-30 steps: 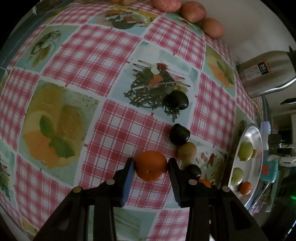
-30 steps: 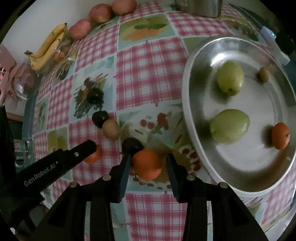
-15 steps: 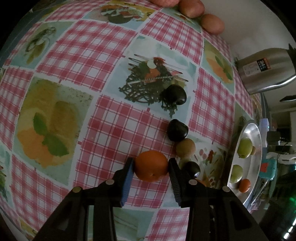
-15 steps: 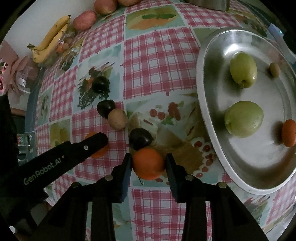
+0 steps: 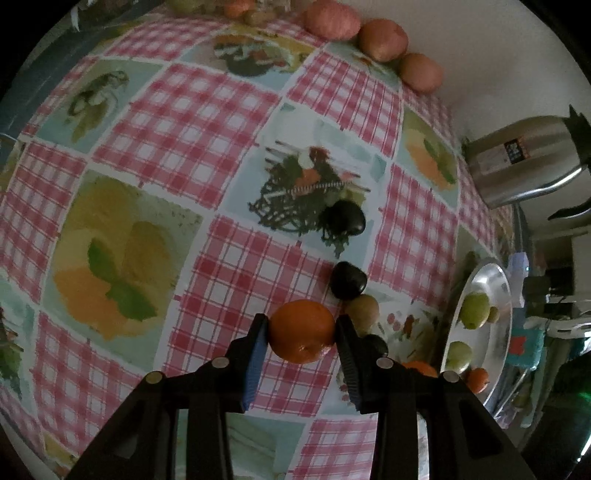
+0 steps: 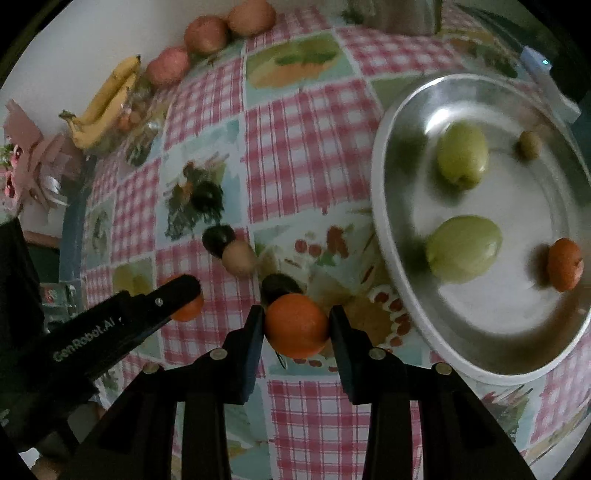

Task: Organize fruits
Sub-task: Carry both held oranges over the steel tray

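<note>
My left gripper (image 5: 300, 328) is shut on an orange (image 5: 301, 331), held above the checked tablecloth. My right gripper (image 6: 296, 325) is shut on a second orange (image 6: 296, 329), just left of the steel tray (image 6: 384, 236). The tray holds two green fruits (image 6: 463, 248), a small orange (image 6: 564, 263) and a small brown fruit (image 6: 528, 145). Loose on the cloth are dark plums (image 5: 348, 279), (image 5: 346, 218), (image 6: 280, 285) and a brown kiwi-like fruit (image 5: 362, 309). The left gripper's arm (image 6: 122, 317) shows in the right wrist view.
Three reddish apples (image 6: 205, 34) and a bunch of bananas (image 6: 107, 99) lie along the far wall. A steel kettle (image 5: 524, 158) stands at the back near the tray (image 5: 498, 280). Clutter sits past the table's right edge.
Both grippers have risen a little with their oranges held. The right gripper has shifted slightly back towards the tray; the fruits on the cloth have not moved.
</note>
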`<action>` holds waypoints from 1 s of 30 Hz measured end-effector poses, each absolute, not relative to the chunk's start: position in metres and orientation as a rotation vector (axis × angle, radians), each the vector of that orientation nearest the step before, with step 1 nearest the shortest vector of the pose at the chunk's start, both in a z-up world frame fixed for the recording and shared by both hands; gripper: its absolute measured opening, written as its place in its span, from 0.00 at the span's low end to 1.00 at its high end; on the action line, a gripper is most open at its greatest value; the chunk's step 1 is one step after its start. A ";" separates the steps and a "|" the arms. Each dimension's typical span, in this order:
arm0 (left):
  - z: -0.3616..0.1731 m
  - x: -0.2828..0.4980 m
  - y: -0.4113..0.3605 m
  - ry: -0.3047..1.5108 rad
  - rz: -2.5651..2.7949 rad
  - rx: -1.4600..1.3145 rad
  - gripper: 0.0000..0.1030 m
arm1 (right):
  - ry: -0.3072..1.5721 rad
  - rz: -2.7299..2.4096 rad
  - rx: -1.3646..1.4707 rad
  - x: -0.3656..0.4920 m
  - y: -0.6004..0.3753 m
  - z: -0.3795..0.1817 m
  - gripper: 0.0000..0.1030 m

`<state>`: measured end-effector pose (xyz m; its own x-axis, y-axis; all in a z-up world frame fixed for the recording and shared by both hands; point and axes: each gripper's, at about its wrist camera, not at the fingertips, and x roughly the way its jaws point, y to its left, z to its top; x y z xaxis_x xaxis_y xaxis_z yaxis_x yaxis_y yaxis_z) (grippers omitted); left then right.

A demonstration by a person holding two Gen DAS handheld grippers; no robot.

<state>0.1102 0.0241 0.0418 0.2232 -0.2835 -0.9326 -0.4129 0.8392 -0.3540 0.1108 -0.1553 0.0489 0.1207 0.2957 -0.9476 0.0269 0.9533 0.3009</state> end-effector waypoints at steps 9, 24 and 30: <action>0.072 0.107 0.038 1.286 0.107 -0.626 0.39 | 1.335 0.099 0.284 0.114 -0.183 0.079 0.36; 0.085 0.107 0.023 1.248 0.113 -0.601 0.39 | 1.259 -0.082 0.428 0.114 -0.254 0.089 0.36; 0.091 0.111 -0.008 1.256 0.066 -0.528 0.39 | 1.218 -0.161 0.484 0.111 -0.286 0.095 0.36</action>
<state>0.1115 -0.0078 0.0907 0.3239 -0.2361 -0.9162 -0.3304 0.8792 -0.3434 0.1107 -0.2862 0.0951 0.3491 0.1358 -0.9272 0.3723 0.8879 0.2702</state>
